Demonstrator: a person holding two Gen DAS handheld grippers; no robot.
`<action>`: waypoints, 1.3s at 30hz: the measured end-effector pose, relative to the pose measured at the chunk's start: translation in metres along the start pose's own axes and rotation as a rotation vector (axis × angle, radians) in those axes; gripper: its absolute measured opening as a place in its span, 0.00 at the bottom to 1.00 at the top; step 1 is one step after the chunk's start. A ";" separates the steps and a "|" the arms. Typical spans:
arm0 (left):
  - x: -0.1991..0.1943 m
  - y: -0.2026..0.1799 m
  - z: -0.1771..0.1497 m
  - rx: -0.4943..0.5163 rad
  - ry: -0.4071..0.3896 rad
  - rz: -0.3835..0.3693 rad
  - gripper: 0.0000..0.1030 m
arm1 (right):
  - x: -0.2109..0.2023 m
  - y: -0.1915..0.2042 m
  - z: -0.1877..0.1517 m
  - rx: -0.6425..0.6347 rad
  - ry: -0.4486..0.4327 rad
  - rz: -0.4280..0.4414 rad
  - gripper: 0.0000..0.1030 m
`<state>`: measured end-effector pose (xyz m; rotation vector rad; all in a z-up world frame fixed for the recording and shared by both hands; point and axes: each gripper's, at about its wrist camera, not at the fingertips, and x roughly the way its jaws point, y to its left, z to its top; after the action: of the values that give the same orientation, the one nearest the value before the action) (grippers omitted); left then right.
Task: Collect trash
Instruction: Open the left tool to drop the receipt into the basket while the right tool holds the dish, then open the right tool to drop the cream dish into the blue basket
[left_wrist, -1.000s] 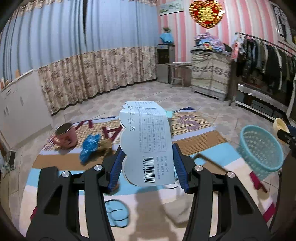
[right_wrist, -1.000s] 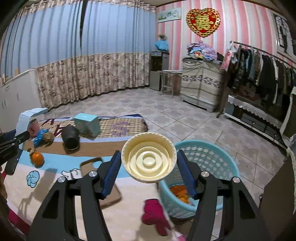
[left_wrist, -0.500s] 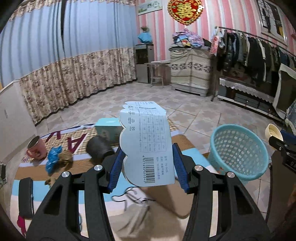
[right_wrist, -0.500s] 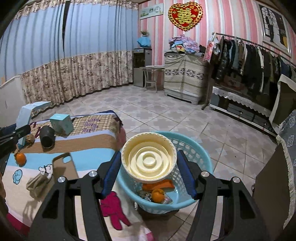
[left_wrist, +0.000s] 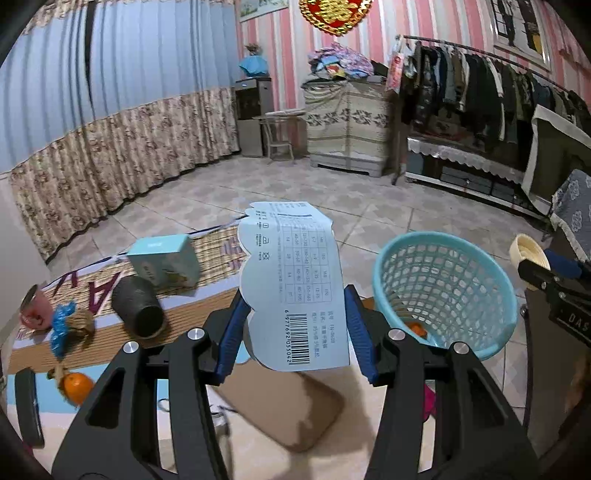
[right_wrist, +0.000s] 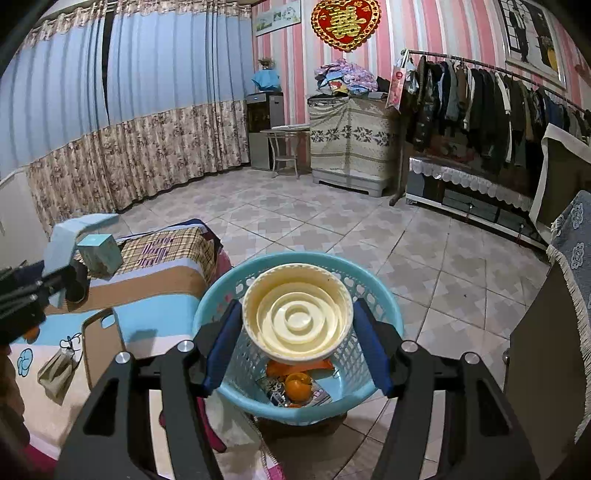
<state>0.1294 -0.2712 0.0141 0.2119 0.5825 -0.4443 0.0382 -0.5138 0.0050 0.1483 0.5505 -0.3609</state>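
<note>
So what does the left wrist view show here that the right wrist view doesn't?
Only the left wrist view: a pink mug, a whole orange on the bed, and the barcode face of the paper tag in the left hand-held gripper.
Only the right wrist view: the basket's contents, orange peel and wrappers, under the cream lid.
Both: the blue basket, the teal box.

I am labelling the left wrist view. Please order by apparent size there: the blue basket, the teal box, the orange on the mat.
1. blue basket
2. teal box
3. orange

The basket and orange lie nearer the camera, so only apparent size is ranked.
</note>
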 end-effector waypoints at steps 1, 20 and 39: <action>0.006 -0.005 0.001 0.005 0.005 -0.012 0.49 | 0.001 -0.003 0.001 0.000 -0.001 -0.002 0.59; 0.084 -0.096 0.023 0.049 0.055 -0.196 0.49 | 0.040 -0.067 0.007 0.071 0.043 -0.074 0.59; 0.049 -0.034 0.029 -0.034 -0.043 0.050 0.90 | 0.068 -0.031 0.005 0.032 0.084 -0.020 0.59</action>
<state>0.1640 -0.3271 0.0071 0.1831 0.5407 -0.3894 0.0828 -0.5635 -0.0285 0.1892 0.6296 -0.3843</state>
